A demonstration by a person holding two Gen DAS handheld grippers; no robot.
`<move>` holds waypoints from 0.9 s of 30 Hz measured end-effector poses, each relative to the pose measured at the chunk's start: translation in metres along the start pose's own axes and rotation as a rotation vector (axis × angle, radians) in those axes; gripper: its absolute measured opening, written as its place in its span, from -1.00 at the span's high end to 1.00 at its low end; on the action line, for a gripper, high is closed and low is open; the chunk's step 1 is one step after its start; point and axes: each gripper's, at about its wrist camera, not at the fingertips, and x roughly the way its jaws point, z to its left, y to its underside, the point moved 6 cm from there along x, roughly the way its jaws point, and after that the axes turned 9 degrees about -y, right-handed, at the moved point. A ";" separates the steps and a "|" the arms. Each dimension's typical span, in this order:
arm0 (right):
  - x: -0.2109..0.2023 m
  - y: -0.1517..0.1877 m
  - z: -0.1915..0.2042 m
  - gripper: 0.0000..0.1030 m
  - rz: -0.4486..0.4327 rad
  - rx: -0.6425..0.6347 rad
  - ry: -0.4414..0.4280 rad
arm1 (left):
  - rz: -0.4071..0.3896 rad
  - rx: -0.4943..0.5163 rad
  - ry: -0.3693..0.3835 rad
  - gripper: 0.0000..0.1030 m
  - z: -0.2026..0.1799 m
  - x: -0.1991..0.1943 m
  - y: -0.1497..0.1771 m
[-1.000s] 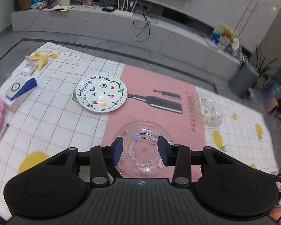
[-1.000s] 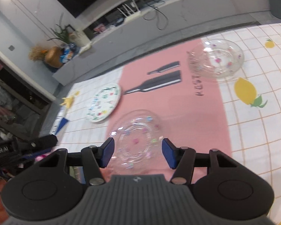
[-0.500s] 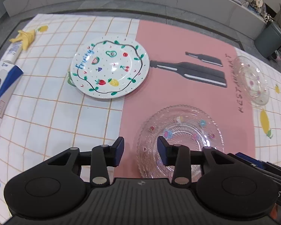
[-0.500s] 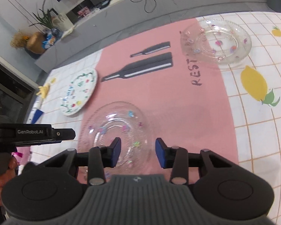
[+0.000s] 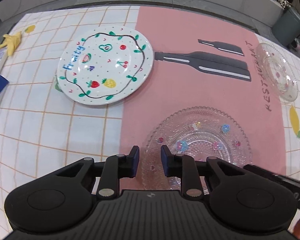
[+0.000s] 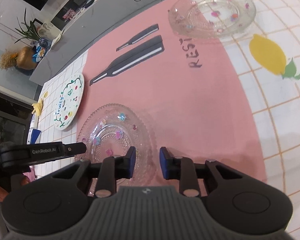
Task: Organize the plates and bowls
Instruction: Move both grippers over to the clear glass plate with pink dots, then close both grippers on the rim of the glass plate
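Glass plate (image 5: 200,138): clear, beaded, scalloped rim, small coloured flower marks; it is lying flat on the pink panel of the mat (image 5: 190,92), toward the near edge of the mat.

Left gripper (image 5: 148,164): it is being held over the plate's left rim. The jaws are being closed, narrow but not shut; the rim is lying between the blue pads, and contact cannot be told.

Right gripper (image 6: 146,165): it is being held over the same plate's right rim (image 6: 114,132). The jaws are being closed, narrow; the rim is showing in the gap, with no pad seen pressing on it.

White plate (image 5: 105,66): painted with fruit and the word "Fruity"; it is lying on the checked part of the mat, toward the far left corner.

Glass bowl (image 5: 278,72): clear, with flower marks; it is sitting near the far right corner, at the border of the pink panel, well apart from the glass plate.
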 end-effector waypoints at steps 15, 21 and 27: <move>0.005 0.001 -0.004 0.87 -0.018 0.073 -0.028 | 0.004 -0.005 -0.020 0.58 -0.005 -0.001 0.000; -0.007 -0.001 -0.008 0.87 -0.029 0.089 0.018 | 0.007 0.030 -0.020 0.59 -0.021 -0.009 0.006; -0.022 -0.003 -0.014 0.87 -0.039 0.108 0.034 | -0.009 0.026 -0.023 0.59 -0.033 -0.028 0.013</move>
